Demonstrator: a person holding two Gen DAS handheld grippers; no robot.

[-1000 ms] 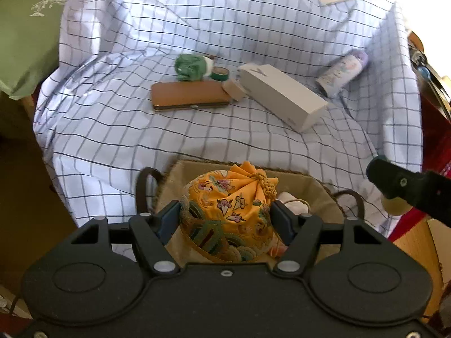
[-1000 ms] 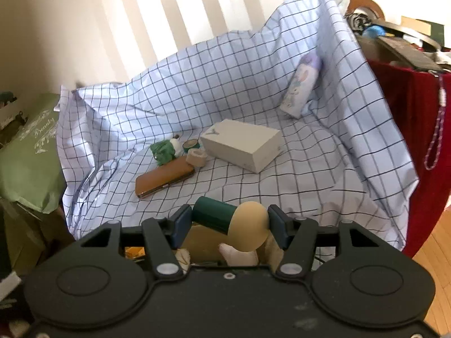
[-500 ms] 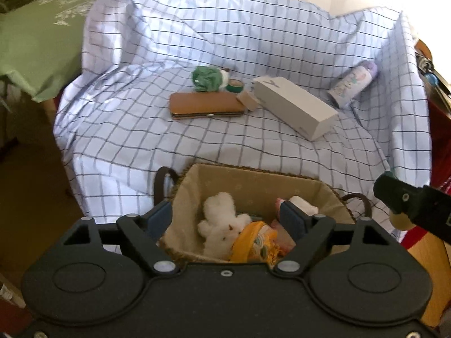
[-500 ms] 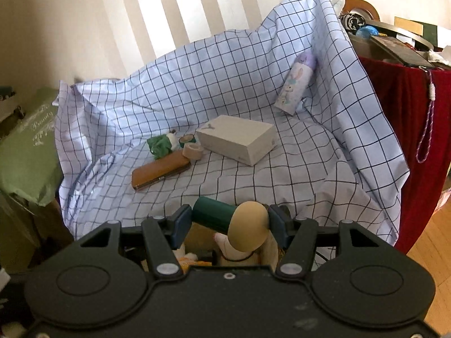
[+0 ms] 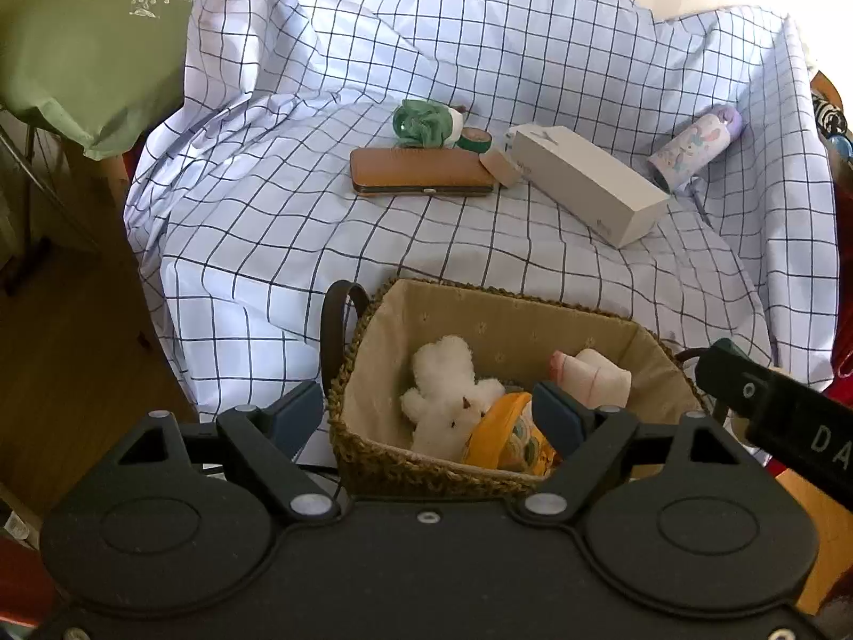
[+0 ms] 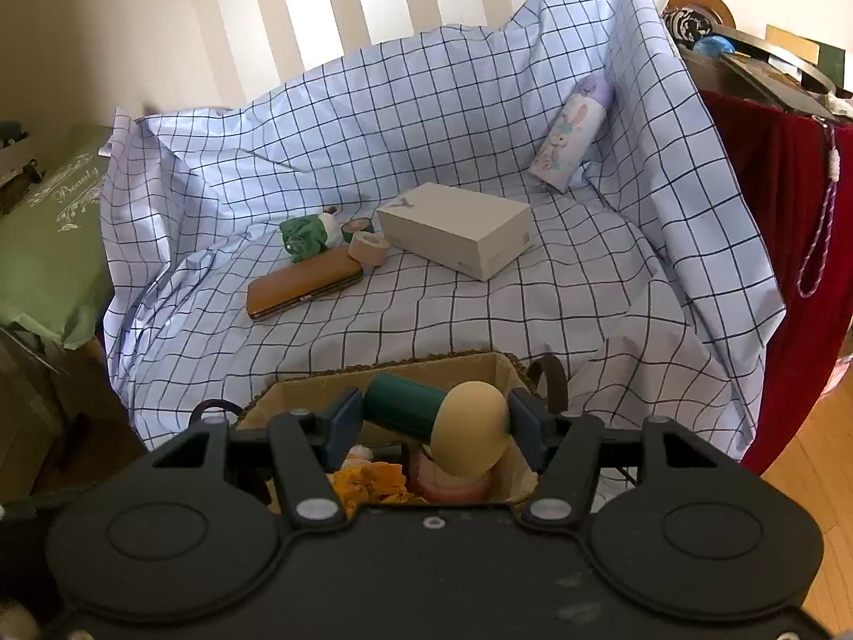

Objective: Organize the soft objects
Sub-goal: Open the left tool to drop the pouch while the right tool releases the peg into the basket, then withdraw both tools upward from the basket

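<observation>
A woven basket point(image 5: 362, 448) with a beige lining stands at the near edge of the checked cloth. In it lie a white plush bear point(image 5: 445, 394), a yellow patterned pouch point(image 5: 512, 434) and a pink and white soft toy point(image 5: 592, 376). My left gripper point(image 5: 429, 413) is open and empty, above the basket's near left corner. My right gripper point(image 6: 429, 418) is shut on a soft toy with a dark green body point(image 6: 400, 408) and a tan round head, above the basket point(image 6: 298, 394). A green plush point(image 5: 421, 122) lies farther back on the cloth.
On the checked cloth point(image 5: 266, 224) lie a brown case point(image 5: 421, 178), a white box point(image 5: 586, 181), two tape rolls point(image 5: 498, 168) and a lilac bottle point(image 5: 695, 146). A green cushion point(image 5: 90, 48) is at the left. A red cloth point(image 6: 789, 245) hangs at the right.
My left gripper let go of the yellow pouch, which now lies in the basket, and drew back and left. My right gripper moved over the basket with the green and tan toy.
</observation>
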